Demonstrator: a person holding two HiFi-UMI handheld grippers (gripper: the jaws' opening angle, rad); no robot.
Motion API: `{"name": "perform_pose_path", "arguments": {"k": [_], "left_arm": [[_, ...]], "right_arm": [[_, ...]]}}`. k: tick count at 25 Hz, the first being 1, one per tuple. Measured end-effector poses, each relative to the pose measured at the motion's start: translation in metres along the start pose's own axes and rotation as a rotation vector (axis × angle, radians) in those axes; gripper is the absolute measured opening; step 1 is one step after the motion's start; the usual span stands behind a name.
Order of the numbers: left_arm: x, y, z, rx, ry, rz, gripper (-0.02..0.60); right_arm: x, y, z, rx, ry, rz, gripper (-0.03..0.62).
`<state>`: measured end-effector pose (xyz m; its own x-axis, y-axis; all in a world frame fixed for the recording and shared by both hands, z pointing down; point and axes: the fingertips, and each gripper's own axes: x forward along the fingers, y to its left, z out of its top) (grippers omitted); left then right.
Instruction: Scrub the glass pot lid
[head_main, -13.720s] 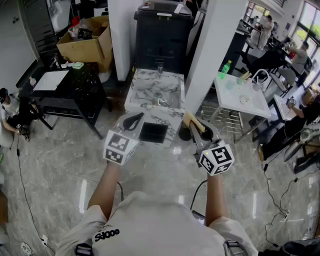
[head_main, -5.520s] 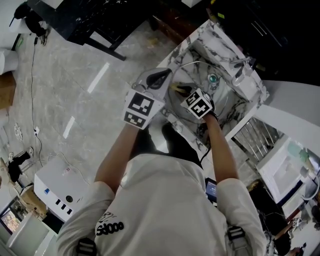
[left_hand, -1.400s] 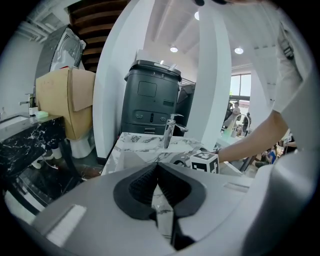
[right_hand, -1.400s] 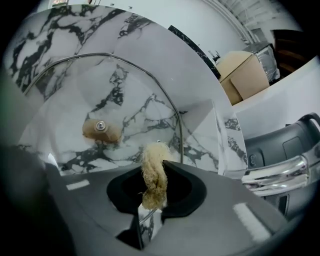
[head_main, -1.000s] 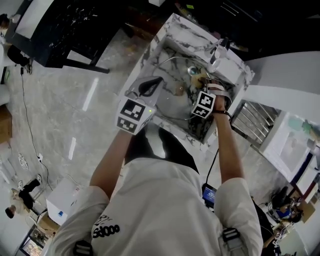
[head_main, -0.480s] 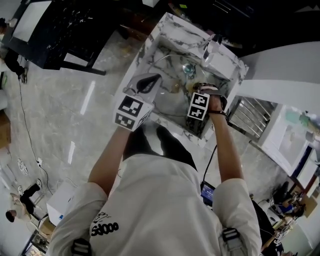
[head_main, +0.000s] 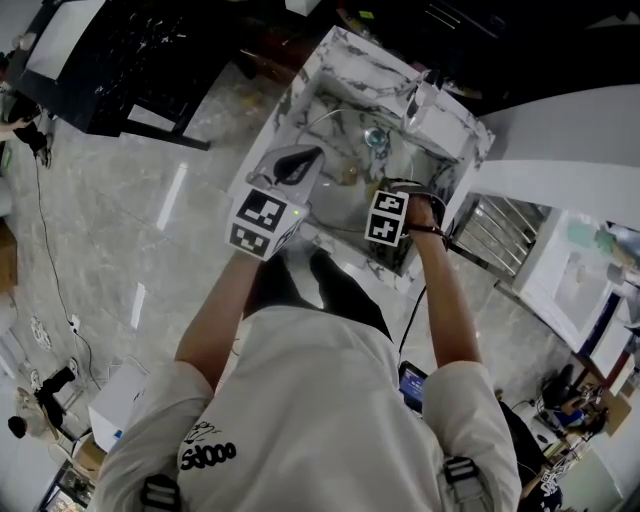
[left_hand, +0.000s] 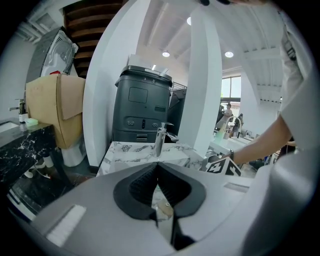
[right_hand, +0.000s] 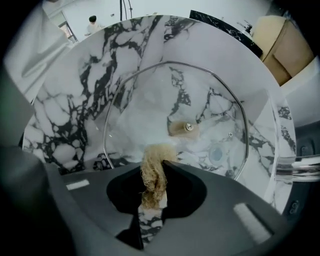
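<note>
Right gripper view, right gripper (right_hand: 157, 165) jaws pinching 1 tan scrubber (right_hand: 154, 175) against the glass lid (right_hand: 150, 100) tilted in the marble sink (right_hand: 65, 100), lower rim hidden behind the gripper, left gripper (left_hand: 157, 167) jaws pressed onto the lid's edge, barely visible there.

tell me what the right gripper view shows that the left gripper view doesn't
Only the right gripper view: the full face of the glass lid in the basin, its centre screw, and the tan scrubber pinched in the right gripper. Only the left gripper view: the faucet, the dark cabinet behind it, a cardboard box, and the right gripper's marker cube. Both: the white marble sink.
</note>
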<state>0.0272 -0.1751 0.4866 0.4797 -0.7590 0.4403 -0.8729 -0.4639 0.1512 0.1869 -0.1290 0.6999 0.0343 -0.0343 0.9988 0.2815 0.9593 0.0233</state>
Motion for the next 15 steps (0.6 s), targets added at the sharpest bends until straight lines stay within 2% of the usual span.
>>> {"name": "perform_pose_path", "arguments": {"k": [3,9,12,15], "left_arm": [[-0.002,0.003,0.000,-0.007,-0.010,0.009,0.011],[-0.008,0.010,-0.002,-0.019,-0.015,0.025,0.011],[-0.014,0.015,-0.005,-0.025,-0.013,0.043,0.011],[-0.019,0.020,-0.006,-0.035,-0.016,0.059,0.011]], "right_arm": [[-0.001,0.016,0.013,-0.045,-0.045,0.030,0.058],[-0.003,0.022,0.044,-0.099,-0.126,0.031,0.060],[-0.004,0.019,0.064,-0.130,-0.173,-0.002,0.060],[-0.003,0.010,0.083,-0.157,-0.214,-0.075,0.060]]}}
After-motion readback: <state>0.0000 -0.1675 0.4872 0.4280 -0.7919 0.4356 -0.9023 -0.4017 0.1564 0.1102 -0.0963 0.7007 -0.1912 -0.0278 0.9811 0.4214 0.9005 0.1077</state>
